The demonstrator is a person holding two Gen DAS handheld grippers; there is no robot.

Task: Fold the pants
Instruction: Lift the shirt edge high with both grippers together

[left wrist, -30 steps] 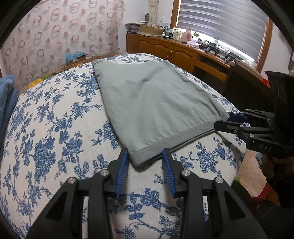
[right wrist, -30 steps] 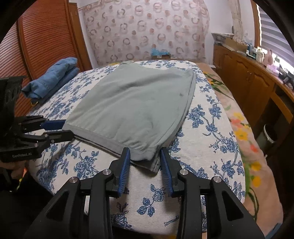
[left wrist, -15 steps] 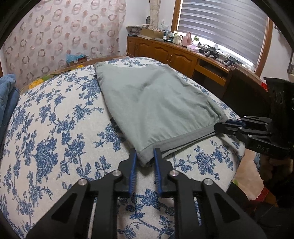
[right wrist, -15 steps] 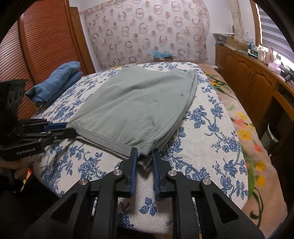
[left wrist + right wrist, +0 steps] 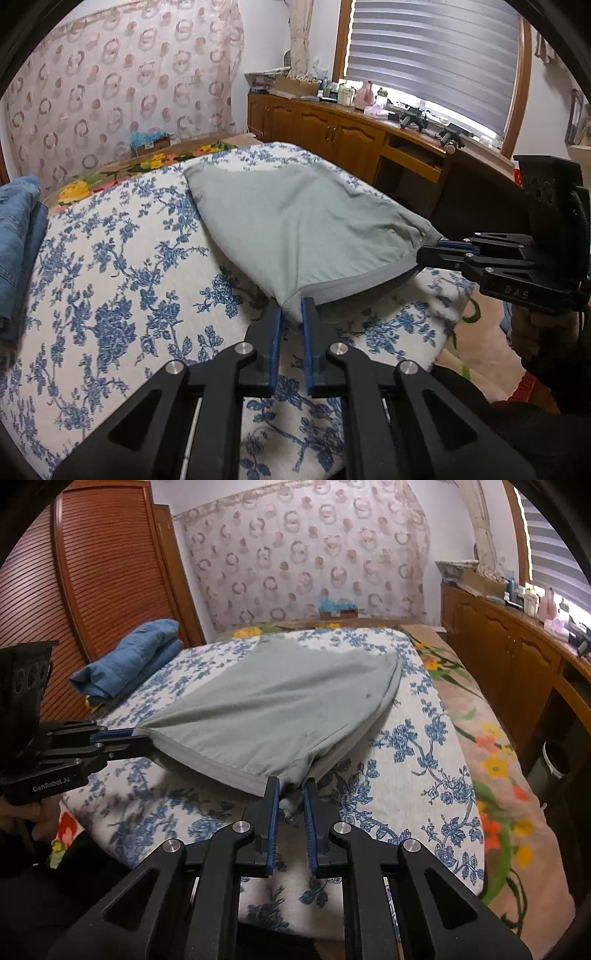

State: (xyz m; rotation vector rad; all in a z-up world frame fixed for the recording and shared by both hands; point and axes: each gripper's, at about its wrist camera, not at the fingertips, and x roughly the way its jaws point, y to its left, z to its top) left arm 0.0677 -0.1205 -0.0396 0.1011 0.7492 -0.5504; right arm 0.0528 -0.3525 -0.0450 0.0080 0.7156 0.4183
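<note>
The grey-green pants [image 5: 295, 221] lie folded flat on the bed [image 5: 110, 295], whose cover is white with blue flowers; their far end rests toward the bed's far edge, while the hemmed near end is raised off the cover at the near edge. The left gripper [image 5: 291, 317] has one near corner of that hem between its blue-padded jaws, which are closing tight on the cloth. The right gripper [image 5: 291, 794] holds the other near corner, its jaws nearly together and pinching a bunched bit of fabric. Between the two corners the hem hangs taut, casting a shadow on the cover. A folded stack of blue denim [image 5: 129, 664] sits at the bed's left edge, apart from the pants. A wooden cabinet [image 5: 332, 129] runs along the wall under the window.
</note>
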